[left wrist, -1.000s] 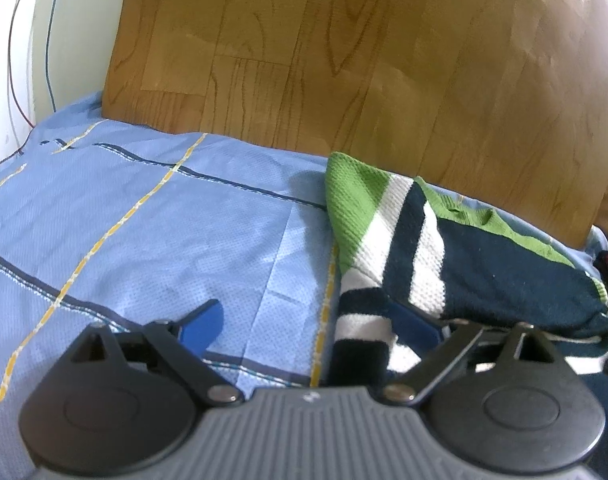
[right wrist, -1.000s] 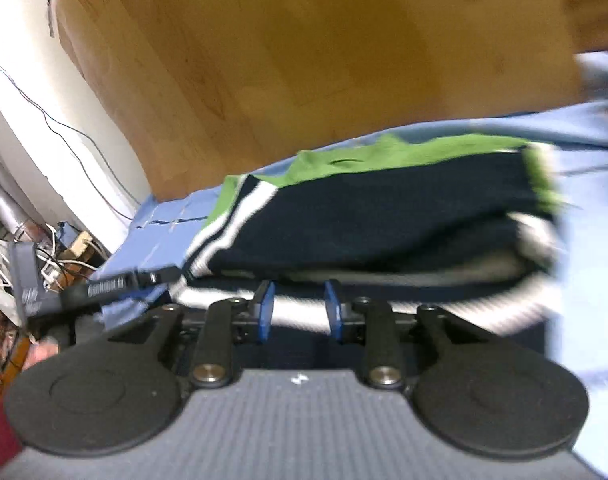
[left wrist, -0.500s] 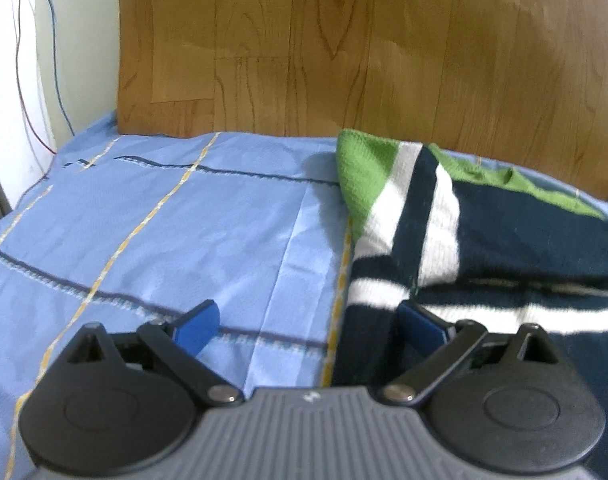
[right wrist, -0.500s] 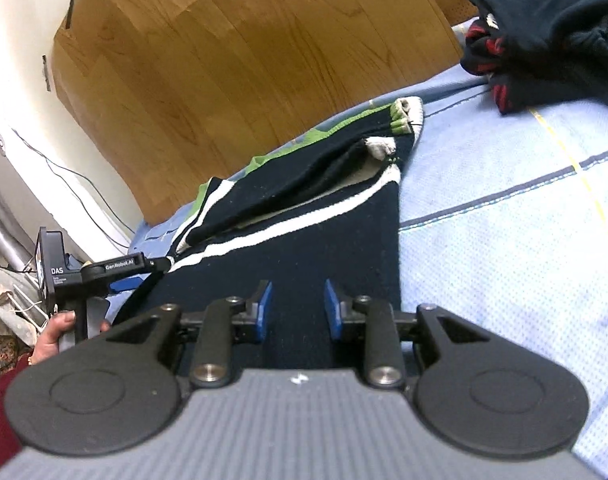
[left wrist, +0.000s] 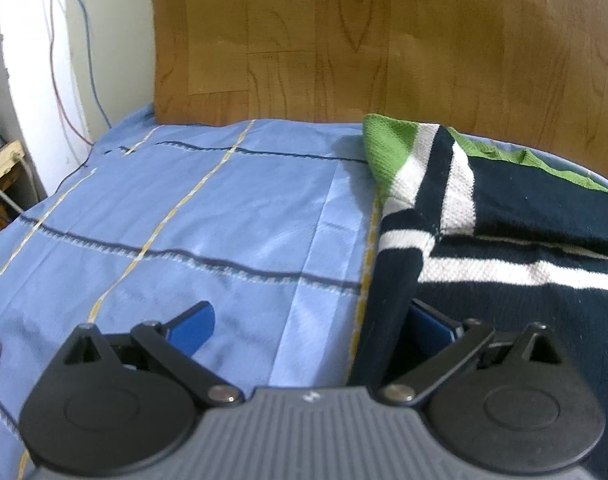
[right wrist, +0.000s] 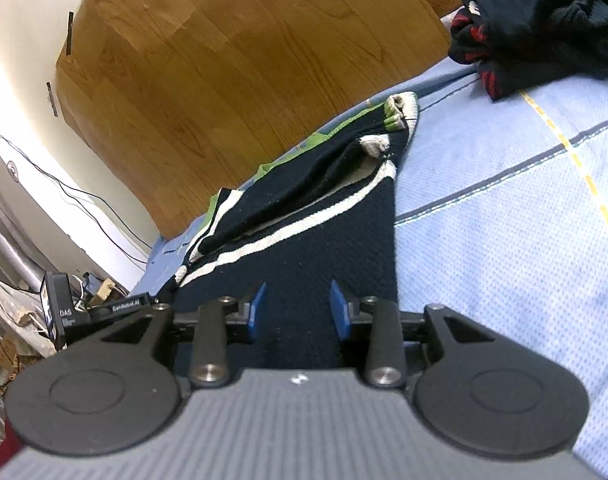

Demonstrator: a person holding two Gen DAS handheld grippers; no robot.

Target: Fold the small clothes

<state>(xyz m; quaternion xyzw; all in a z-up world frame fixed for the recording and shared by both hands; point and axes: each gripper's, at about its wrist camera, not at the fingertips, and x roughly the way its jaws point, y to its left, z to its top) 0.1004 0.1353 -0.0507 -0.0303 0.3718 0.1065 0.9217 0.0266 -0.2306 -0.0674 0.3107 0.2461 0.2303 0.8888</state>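
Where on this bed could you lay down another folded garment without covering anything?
Bare sheet lies left of the striped sweater, bounded by the wooden headboard. A second patch lies right of the sweater, below the dark clothes pile. The middle, under the sweater, is crowded.

Left gripper (left wrist: 309, 326), fingers (left wrist: 194, 326) spread, straddles the striped sweater's (left wrist: 503, 240) edge on blue bedsheet (left wrist: 224, 216).

The striped sweater (left wrist: 503, 240) is cut off at the right edge. The dark garment pile (right wrist: 543, 28) is cropped at the top right corner.
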